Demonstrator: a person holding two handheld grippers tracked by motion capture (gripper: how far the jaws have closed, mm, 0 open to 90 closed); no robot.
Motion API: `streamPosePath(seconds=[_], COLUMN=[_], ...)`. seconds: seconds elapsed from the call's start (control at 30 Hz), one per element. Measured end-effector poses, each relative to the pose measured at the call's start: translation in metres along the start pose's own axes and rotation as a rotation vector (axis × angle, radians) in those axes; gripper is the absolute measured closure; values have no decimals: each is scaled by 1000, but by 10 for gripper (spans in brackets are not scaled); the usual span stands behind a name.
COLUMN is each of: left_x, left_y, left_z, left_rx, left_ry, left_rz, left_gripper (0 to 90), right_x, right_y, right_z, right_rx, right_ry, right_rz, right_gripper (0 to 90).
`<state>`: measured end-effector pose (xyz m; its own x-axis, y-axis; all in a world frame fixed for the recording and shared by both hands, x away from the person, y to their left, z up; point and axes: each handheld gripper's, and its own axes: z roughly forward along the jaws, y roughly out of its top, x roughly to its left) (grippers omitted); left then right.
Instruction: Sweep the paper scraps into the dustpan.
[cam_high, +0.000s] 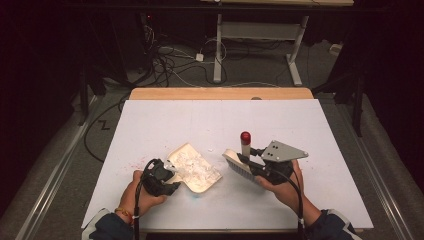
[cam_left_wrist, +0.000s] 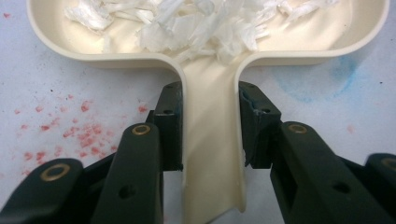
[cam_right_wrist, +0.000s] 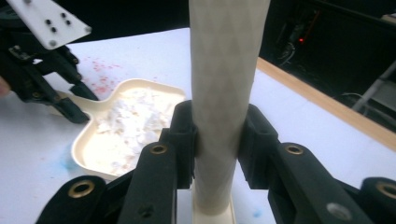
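Two claws grip one dustpan (cam_left_wrist: 212, 154) and one brush (cam_right_wrist: 224, 93).

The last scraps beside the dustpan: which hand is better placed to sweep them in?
Probably the right. The right gripper is shut on the brush, just right of the dustpan. The left gripper clamps the dustpan handle, steadying it. A few scraps lie on the table near the brush.

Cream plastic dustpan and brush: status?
Left gripper shut on cream plastic dustpan handle. Right gripper shut on cream brush handle. White shreds in pan. Nothing blocking.
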<state>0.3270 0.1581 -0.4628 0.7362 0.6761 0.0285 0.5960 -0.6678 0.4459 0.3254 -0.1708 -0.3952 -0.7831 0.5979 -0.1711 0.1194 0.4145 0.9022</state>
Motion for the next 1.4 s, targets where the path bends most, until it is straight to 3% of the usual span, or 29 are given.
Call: streamPosePath(seconds=[0.17,0.37,0.53,0.7,0.87,1.1,1.23,1.33,1.4], left_x=[0,0,0,-1,0,0,0,1,2], left_y=[0,-1,-2,-2,-2,-2,-3,-3,-3], left_z=[0,1,1,0,0,0,0,0,0], left_rx=[-2,-12,-19,-17,-12,-13,-15,-18,-19], left_ry=[-3,-3,-4,-7,-10,-14,-17,-20,-24], left_rz=[-1,-3,-6,-9,-12,-16,-17,-18,-17], left_gripper=[634,634,633,633,634,634,633,633,633], right_x=[17,26,30,24,10,-8,-25,-27,-27], right_y=[5,14,21,28,29,28,24,20,17], right_z=[15,30,26,14,15,45,67,84,92], right_rx=[-11,-53,-95,-147,-156,-143,-131,-108,-101], right_ry=[35,96,113,81,42,-93,-123,-148,-119], right_rz=[-8,14,-3,10,31,-24,-30,-66,-56], right_gripper=[707,707,707,707,707,707,706,706,707])
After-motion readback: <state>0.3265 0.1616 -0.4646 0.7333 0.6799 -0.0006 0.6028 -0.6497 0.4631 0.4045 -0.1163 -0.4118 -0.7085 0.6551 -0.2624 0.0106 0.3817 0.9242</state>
